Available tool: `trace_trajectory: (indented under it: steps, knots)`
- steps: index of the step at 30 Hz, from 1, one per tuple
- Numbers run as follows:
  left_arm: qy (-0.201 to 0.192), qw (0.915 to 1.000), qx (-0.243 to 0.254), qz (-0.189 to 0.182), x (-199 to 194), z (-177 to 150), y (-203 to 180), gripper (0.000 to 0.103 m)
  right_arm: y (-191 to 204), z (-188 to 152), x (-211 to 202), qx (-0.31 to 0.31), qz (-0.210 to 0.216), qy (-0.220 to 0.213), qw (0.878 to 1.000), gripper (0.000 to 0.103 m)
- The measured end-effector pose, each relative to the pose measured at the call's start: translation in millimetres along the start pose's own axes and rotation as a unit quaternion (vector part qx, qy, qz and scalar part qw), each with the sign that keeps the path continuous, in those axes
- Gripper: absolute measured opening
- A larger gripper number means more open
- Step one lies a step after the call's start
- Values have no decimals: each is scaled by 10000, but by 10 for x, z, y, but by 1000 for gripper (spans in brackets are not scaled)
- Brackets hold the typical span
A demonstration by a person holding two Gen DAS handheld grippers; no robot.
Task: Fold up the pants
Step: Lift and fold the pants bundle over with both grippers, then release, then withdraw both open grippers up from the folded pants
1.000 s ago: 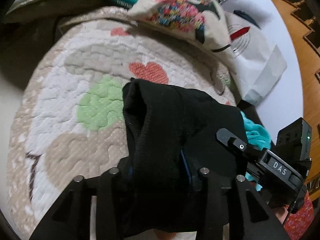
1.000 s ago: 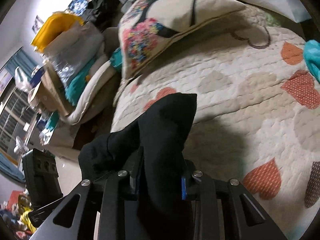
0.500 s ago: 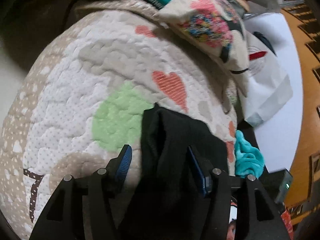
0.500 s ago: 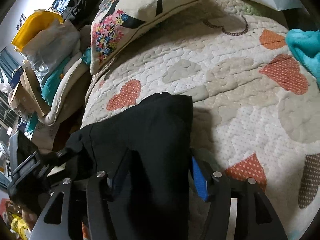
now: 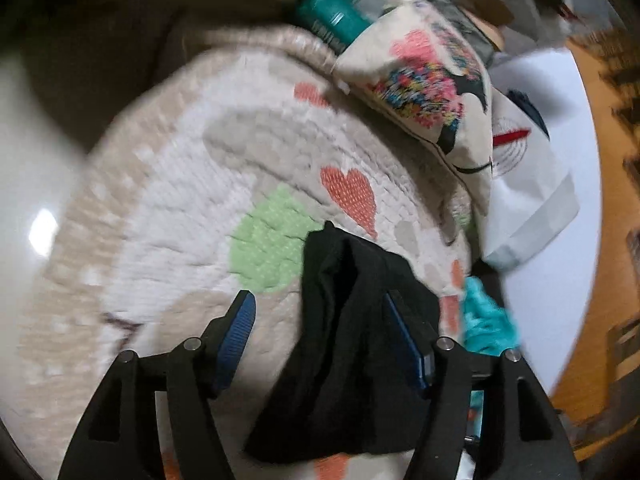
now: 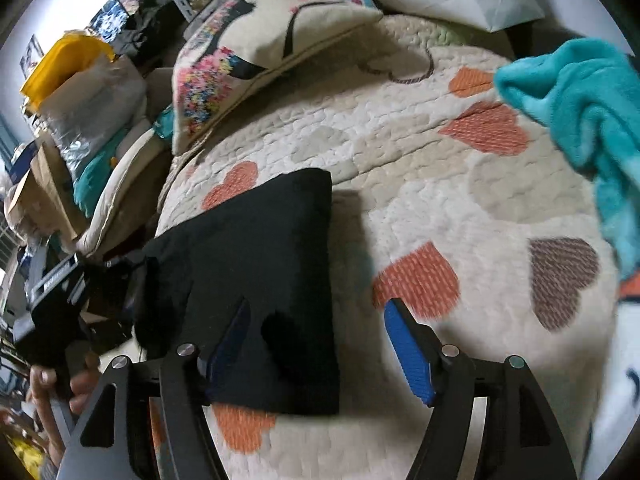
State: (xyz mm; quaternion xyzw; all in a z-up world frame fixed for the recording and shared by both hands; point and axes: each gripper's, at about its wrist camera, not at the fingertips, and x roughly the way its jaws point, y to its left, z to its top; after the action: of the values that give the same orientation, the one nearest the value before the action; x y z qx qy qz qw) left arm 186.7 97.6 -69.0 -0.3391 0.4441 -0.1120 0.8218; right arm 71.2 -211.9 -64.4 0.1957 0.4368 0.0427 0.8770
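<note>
On the quilted bed (image 6: 420, 184), your both claws (image 5: 316, 320) (image 6: 316, 332) were opening, to leave the folded black pants (image 6: 260, 264) lying flat.

No lettering could be read. White letters ran along a teal tube (image 5: 334, 20) and a label (image 6: 60, 276) on the left gripper (image 6: 60, 304), both too blurred.

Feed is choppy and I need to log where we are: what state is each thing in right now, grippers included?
black pants: folded into a compact stack, lying on the quilt, released.
left gripper: jaws opening, pants between them, pads not pressing.
right gripper: jaws opening, nothing clamped, pants edge between the fingers.
teal cloth: crumpled, unfolded, on the quilt.
patterned cushion: lying at the quilt's far edge.
</note>
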Motion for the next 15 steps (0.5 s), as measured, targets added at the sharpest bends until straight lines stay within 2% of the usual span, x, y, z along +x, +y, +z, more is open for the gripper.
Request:
trace_trajectory:
  steps: [1, 3, 6, 8, 10, 13, 15]
  knots:
    - [-162, 9992, 271, 226, -96, -55, -70, 65, 10, -73, -70, 1, 7, -15, 10000, 75]
    - [-600, 9915, 902, 726, -334, -233, -233, 65, 36, -204, -168, 12, 3, -47, 10000, 75]
    - [-1233, 9724, 1580, 1196, -712, -587, -413, 65, 63, -417, -299, 44, 13, -72, 10000, 75]
    - [-1580, 9605, 1799, 1419, -979, -827, -466, 67, 97, -540, -385, 34, 54, -111, 9999, 75]
    - [-2007, 9477, 1888, 1608, -1282, -1055, -525, 82, 147, -596, -457, -87, 2, -181, 9998, 75]
    - [-2762, 9253, 2030, 1623, -1774, -1368, -655, 100, 248, -664, -597, -335, -114, -373, 9987, 75]
    - [-3258, 9053, 2167, 1653, -2048, -1557, -768, 103, 298, -716, -706, -446, -101, -513, 9976, 75]
